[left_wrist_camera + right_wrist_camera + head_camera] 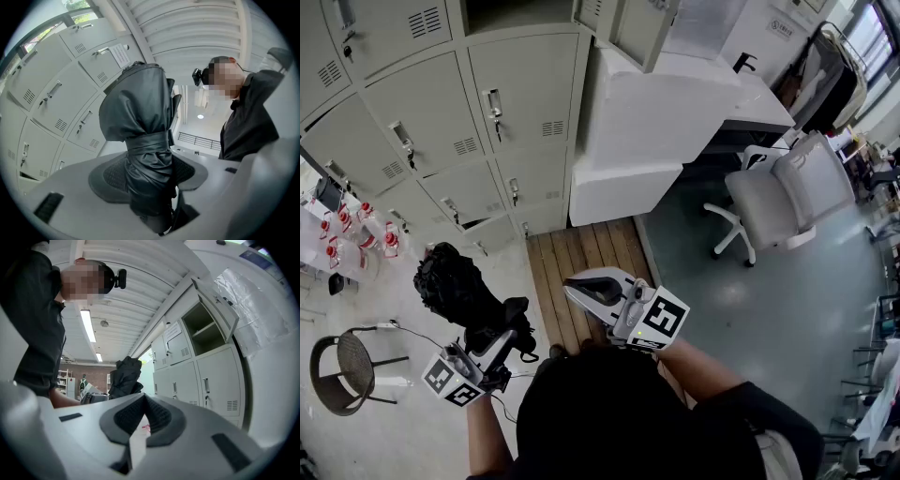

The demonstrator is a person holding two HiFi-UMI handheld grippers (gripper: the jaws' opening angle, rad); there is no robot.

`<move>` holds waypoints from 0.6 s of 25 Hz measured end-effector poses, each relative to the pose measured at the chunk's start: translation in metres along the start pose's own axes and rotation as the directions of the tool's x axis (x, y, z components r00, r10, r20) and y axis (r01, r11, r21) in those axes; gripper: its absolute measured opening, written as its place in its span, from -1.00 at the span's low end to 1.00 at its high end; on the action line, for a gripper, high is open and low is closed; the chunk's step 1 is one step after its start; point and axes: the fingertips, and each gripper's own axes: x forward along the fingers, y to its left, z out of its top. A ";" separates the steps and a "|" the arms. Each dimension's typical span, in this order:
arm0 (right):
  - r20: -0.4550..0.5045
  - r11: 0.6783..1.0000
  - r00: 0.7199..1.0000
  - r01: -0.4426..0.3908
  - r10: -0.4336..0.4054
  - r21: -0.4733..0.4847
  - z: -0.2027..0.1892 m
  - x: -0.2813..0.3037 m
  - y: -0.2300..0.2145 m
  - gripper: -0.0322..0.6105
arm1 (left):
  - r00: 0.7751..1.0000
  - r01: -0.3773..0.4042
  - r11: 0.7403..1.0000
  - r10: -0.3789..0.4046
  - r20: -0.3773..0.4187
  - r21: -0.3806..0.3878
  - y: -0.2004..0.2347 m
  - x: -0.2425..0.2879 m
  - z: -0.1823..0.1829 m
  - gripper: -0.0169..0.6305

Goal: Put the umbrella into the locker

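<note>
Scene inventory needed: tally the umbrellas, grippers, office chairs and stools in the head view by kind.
umbrella: 1
grippers: 2 (left gripper, right gripper)
office chair: 1
stool: 1
Total: 5

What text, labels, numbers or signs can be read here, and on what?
Nothing here can be read.
Notice on a locker door: printed lines, too small and blurred to read.
Sign at the top right of the head view: too small to read.
Bottles with red on them beside the lockers: no print can be made out.
</note>
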 end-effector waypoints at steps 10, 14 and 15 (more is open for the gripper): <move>-0.014 0.999 1.000 0.013 -0.012 0.040 -0.012 -0.062 -0.008 -0.87 | 0.999 -0.016 0.999 0.018 0.044 -0.047 -0.028 0.018 -0.017 -0.15; 0.001 0.998 1.000 -0.014 0.014 0.054 -0.017 -0.073 -0.001 -0.87 | 0.998 -0.030 0.998 0.032 0.051 -0.047 -0.042 0.020 -0.025 -0.15; 0.006 0.999 1.000 -0.018 0.018 0.049 -0.019 -0.075 0.001 -0.87 | 0.998 -0.039 0.998 0.041 0.050 -0.041 -0.044 0.020 -0.028 -0.15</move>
